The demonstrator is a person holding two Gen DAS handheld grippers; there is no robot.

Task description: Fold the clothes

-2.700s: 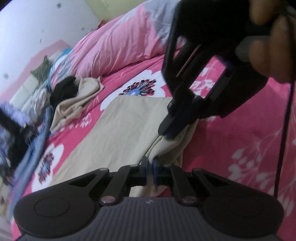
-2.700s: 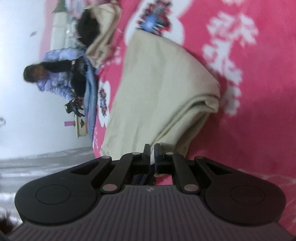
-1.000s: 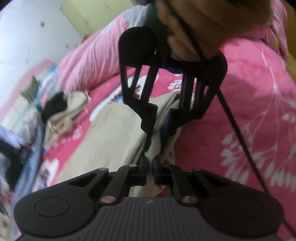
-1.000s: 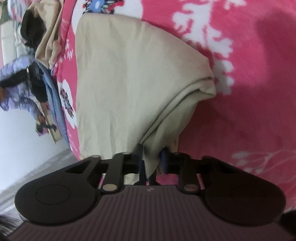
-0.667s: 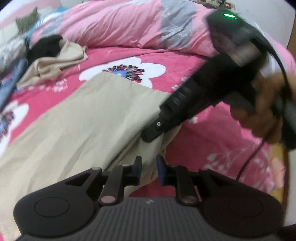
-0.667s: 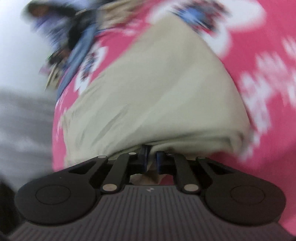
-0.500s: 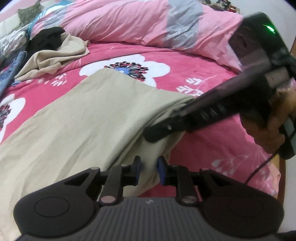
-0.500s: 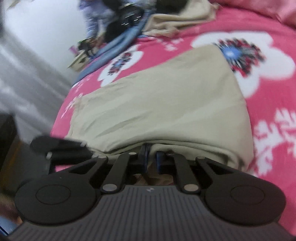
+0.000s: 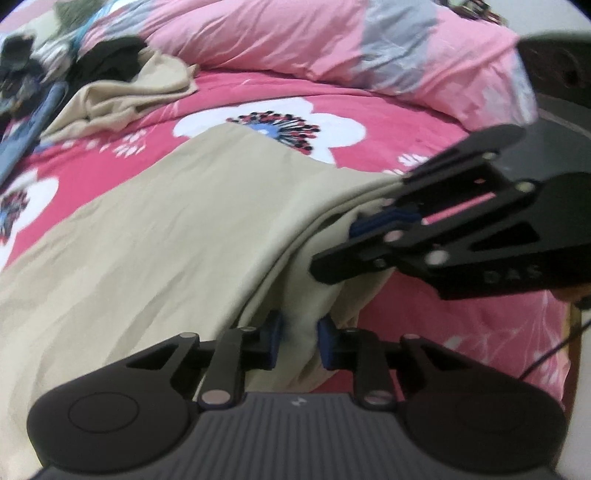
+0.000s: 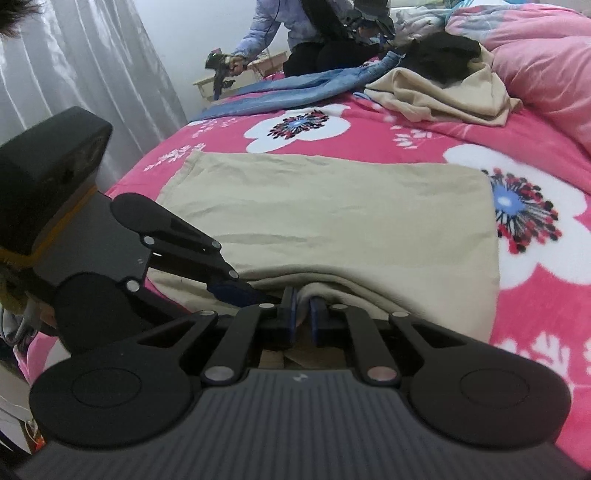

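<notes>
pink floral bed (image 9: 399, 122) carries the beige cloth (image 9: 177, 229), now spread flat near its front edge. left gripper (image 9: 298, 341) has spread off the fold; right gripper (image 10: 302, 310) still pinches it; this fold looks laid.

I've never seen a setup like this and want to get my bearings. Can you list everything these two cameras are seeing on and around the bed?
Beige garment: one, laid flat mid-bed, near edge bunched.
Bedspread: one, pink with white flowers, under everything.
Pink duvet: one, pink and grey, heaped at the far side.
Crumpled beige cloth: one, far side, a black garment on it.
Blue cloth: one, far bed edge.
Seated person: one, lilac jacket, beyond the bed.
Curtain: pale, at the wall.
Left gripper: black, partly open around the garment's near edge.
Right gripper: black, pinching the same edge.
</notes>
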